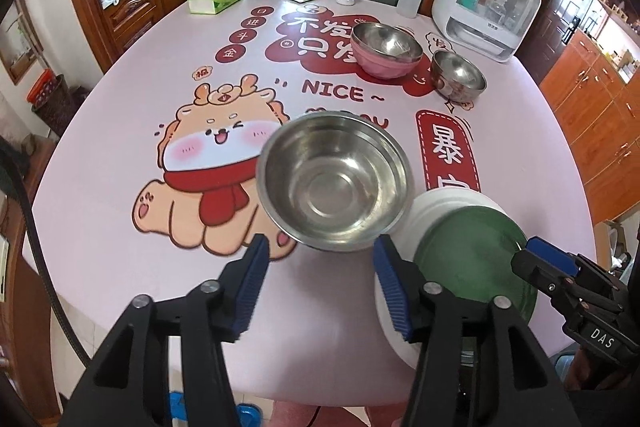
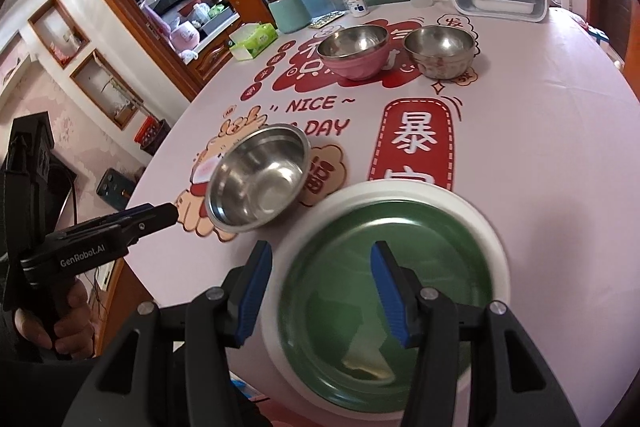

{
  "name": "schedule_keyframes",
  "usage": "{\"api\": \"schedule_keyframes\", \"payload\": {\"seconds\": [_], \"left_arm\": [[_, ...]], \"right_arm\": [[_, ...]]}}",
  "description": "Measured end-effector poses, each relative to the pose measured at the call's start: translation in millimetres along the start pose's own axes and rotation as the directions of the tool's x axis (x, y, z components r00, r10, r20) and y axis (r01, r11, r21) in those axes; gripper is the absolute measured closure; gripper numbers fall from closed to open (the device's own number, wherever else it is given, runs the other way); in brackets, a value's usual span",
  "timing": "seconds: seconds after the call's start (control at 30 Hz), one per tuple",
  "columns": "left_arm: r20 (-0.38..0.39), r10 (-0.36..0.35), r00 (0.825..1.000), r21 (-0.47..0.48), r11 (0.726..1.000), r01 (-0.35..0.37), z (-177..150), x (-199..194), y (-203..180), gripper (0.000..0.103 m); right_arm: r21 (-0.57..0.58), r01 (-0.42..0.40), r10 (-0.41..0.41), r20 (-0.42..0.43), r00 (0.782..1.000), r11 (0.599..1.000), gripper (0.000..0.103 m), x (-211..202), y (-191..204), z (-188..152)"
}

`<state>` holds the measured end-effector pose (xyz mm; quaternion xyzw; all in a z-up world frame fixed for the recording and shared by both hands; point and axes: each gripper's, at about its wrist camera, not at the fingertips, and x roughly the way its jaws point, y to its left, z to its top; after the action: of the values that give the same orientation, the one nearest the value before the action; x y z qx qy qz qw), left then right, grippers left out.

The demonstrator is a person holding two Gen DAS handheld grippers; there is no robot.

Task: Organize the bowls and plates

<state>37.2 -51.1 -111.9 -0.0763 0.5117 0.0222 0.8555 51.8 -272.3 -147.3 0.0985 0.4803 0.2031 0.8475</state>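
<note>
- Left tongs (image 1: 320, 279): spread, holding nothing; a shiny steel bowl (image 1: 334, 183) sits upright on the worktop (image 1: 120, 267) just beyond them.
- Right tongs (image 2: 318, 293): spread, empty, above a green plate (image 2: 400, 267) stacked on a white plate (image 2: 480, 223).
- Far side: steel-lined pink bowl (image 2: 354, 51), small steel bowl (image 2: 440, 53) to its right.

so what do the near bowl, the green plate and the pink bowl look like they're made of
Near bowl: stainless steel by its mirror-like grey shine and reflections.
Green plate: glossy, perhaps enamel or melamine; the blur leaves it open. It lies in a white plate.
Pink bowl: matte pink outside, likely plastic, with a shiny steel inside.
</note>
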Motion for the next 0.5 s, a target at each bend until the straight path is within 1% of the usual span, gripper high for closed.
{"api": "schedule_keyframes", "payload": {"seconds": [0.2,0.37,0.5], "left_arm": [[-0.021,-0.024,0.999,0.034,0.999,0.025,10,11,19,0.045],[-0.042,-0.039,0.998,0.075,0.996,0.042,20,23,34,0.041],[-0.056,-0.050,0.997,0.125,0.991,0.056,27,31,41,0.039]], "right_arm": [[0.061,0.013,-0.014,0.024,1.000,0.998,0.051,11,17,-2],[0.128,0.029,-0.034,0.041,0.999,0.991,0.051,22,27,-6],[0.175,0.036,-0.043,0.033,0.999,0.984,0.051,31,33,-9]]}}
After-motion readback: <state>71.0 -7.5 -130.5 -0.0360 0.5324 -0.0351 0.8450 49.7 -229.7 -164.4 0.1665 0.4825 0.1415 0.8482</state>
